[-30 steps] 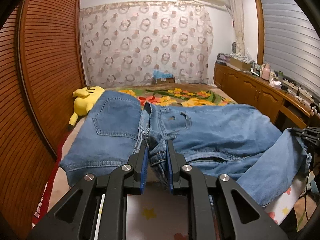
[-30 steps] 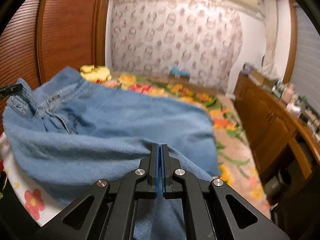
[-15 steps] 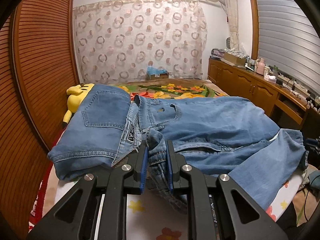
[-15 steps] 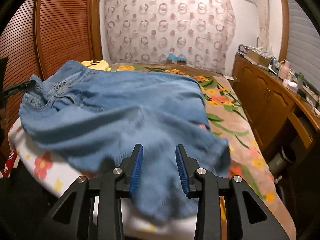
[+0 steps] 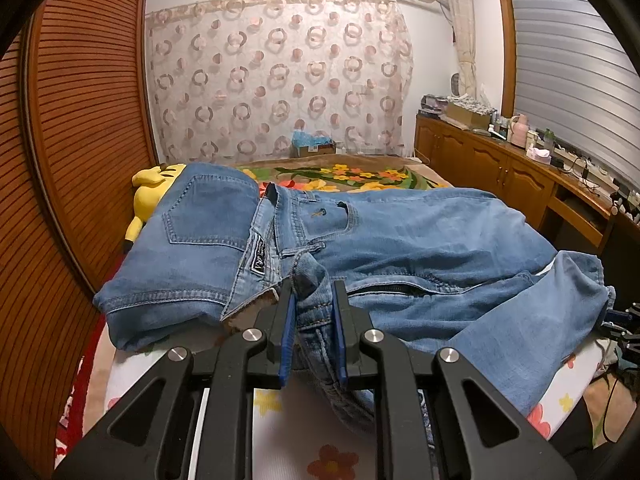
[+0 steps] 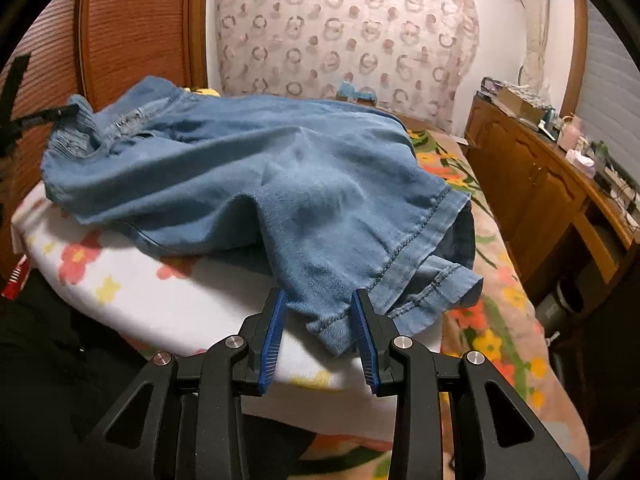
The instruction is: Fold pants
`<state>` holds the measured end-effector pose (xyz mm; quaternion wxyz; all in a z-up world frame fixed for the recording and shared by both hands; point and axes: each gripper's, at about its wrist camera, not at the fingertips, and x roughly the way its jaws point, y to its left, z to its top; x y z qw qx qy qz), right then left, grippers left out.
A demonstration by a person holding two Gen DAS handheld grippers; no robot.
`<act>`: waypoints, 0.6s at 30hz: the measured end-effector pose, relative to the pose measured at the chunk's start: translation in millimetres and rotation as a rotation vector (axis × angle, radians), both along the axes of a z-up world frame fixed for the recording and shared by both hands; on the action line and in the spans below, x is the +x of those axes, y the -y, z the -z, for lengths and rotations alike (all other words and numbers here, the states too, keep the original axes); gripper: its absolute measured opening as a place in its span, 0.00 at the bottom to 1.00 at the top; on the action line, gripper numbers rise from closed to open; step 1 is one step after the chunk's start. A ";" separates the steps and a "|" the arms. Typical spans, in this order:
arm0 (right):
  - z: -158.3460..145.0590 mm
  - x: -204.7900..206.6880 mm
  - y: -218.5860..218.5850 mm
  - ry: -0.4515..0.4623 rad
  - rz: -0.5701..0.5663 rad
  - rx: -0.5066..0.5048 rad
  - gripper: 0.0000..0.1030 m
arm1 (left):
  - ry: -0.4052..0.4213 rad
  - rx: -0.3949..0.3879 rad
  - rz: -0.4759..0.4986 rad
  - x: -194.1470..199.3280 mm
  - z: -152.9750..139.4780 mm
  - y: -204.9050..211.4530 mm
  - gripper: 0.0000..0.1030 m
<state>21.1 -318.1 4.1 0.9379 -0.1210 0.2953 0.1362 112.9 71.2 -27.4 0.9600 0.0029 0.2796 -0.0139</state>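
Observation:
Blue jeans [image 5: 400,240] lie spread across the bed, waist to the left with a back pocket up and legs to the right. My left gripper [image 5: 313,284] is shut on a bunched piece of the waistband at the near edge; in the right wrist view it shows far left as a black tip [image 6: 40,116] on the denim. My right gripper [image 6: 319,292] is open. The hem of a jeans leg [image 6: 332,328] lies loose between its blue pads [image 6: 272,332] on the white flowered sheet [image 6: 180,300]. It also shows at the right edge of the left wrist view [image 5: 624,320].
A yellow plush toy [image 5: 150,188] lies by the slatted wooden wardrobe [image 5: 80,120] on the left. A low wooden cabinet [image 5: 500,172] with bottles and boxes runs along the right wall. The floral bed cover [image 6: 500,300] extends right of the jeans. A patterned curtain [image 5: 280,80] hangs behind.
My right gripper has opened and let the jeans leg go, and the hem has dropped onto the bed edge. The left gripper keeps its hold on the waistband.

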 end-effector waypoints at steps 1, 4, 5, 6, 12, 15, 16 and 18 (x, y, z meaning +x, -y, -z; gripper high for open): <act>-0.1 -1.1 -2.8 0.004 -0.002 -0.013 0.34 | 0.000 -0.003 -0.001 -1.4 2.4 0.6 0.17; 1.3 -3.4 -9.4 0.006 0.006 -0.036 0.34 | -0.004 -0.005 -0.001 -3.2 7.6 4.1 0.17; 1.7 -2.7 -10.5 0.004 0.012 -0.041 0.34 | -0.004 -0.005 -0.001 -3.6 7.8 4.2 0.17; 2.2 -2.0 -11.5 0.001 0.020 -0.046 0.34 | -0.005 -0.006 0.000 -4.3 9.0 3.5 0.17; -1.4 -5.5 -14.8 0.021 0.012 -0.104 0.10 | 0.001 -0.016 -0.004 -7.8 8.5 2.6 0.17; -16.0 -8.1 -8.7 0.059 0.027 -0.108 0.06 | 0.022 -0.034 -0.001 -15.6 0.4 -0.1 0.16; -21.3 -9.0 -6.4 0.074 0.035 -0.106 0.06 | 0.030 -0.039 0.001 -18.5 -1.7 0.7 0.16; -37.5 -11.5 0.0 0.111 0.057 -0.094 0.05 | 0.047 -0.047 0.002 -23.0 -7.7 -0.9 0.16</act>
